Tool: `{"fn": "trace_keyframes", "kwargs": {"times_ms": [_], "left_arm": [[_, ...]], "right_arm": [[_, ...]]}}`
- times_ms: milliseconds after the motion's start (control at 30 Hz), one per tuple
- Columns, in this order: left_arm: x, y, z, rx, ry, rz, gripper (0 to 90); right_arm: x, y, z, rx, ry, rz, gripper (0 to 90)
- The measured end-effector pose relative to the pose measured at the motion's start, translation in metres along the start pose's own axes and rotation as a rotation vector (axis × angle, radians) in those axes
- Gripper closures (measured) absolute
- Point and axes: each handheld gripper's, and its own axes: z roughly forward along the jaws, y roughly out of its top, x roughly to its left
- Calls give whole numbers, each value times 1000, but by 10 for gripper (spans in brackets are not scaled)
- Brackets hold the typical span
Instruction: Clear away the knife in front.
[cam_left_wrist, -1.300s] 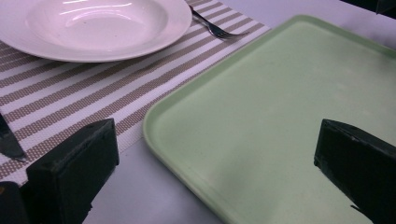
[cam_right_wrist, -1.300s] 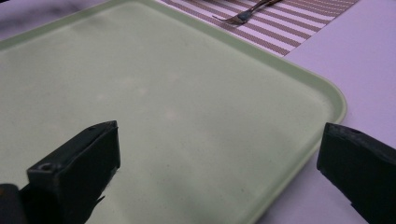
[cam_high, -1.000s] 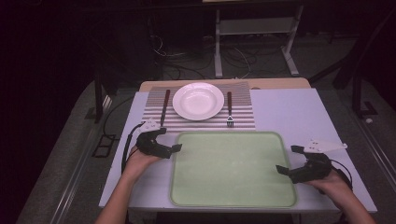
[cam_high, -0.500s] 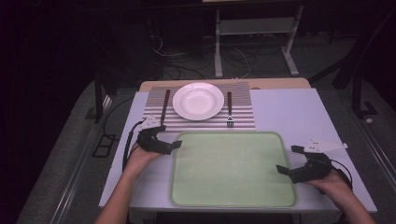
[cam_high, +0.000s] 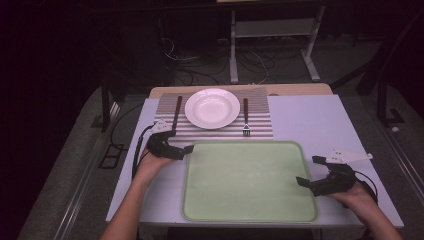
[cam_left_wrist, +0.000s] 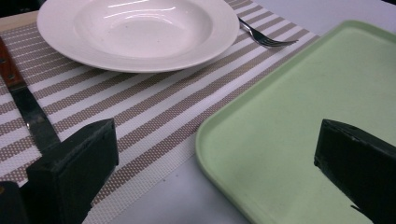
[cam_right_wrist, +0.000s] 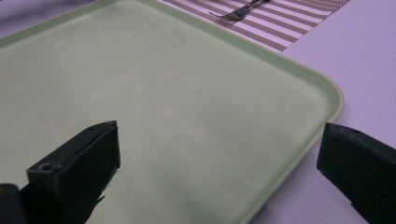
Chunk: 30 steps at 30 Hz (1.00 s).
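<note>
Your left claw (cam_high: 176, 149) and right claw (cam_high: 314, 181) sit released at opposite corners of the empty green tray (cam_high: 250, 210), which lies on the surface just before the placemat (cam_high: 260, 125); likely next, you close on both rims.

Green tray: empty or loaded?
Empty. The green tray shows a bare surface in the high view and both gripper views; the plate sits on the striped placemat beyond it.

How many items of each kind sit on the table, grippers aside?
White plate: 1
Fork: 1
Knife: 1
Striped placemat: 1
Green tray: 1
Total: 5
</note>
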Motion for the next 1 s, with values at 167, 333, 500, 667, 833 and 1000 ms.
{"fn": "trace_keyframes", "kwargs": {"times_ms": [167,333,500,667,833,1000], "left_arm": [[5,3,2,-6,12,-7,0],[9,5,4,-9,14,-13,0],[12,8,6,-11,22,-10,0],[18,12,9,-13,43,-10,0],[22,15,10,-15,51,-8,0],[26,18,12,-22,60,-10,0]], "right_arm": [[0,0,0,1,1,-1,0],[0,0,0,2,-2,0,0],[0,0,0,1,-2,0,0],[-1,0,0,1,-1,1,0],[-1,0,0,2,-2,1,0],[-1,-1,0,2,-3,2,0]]}}
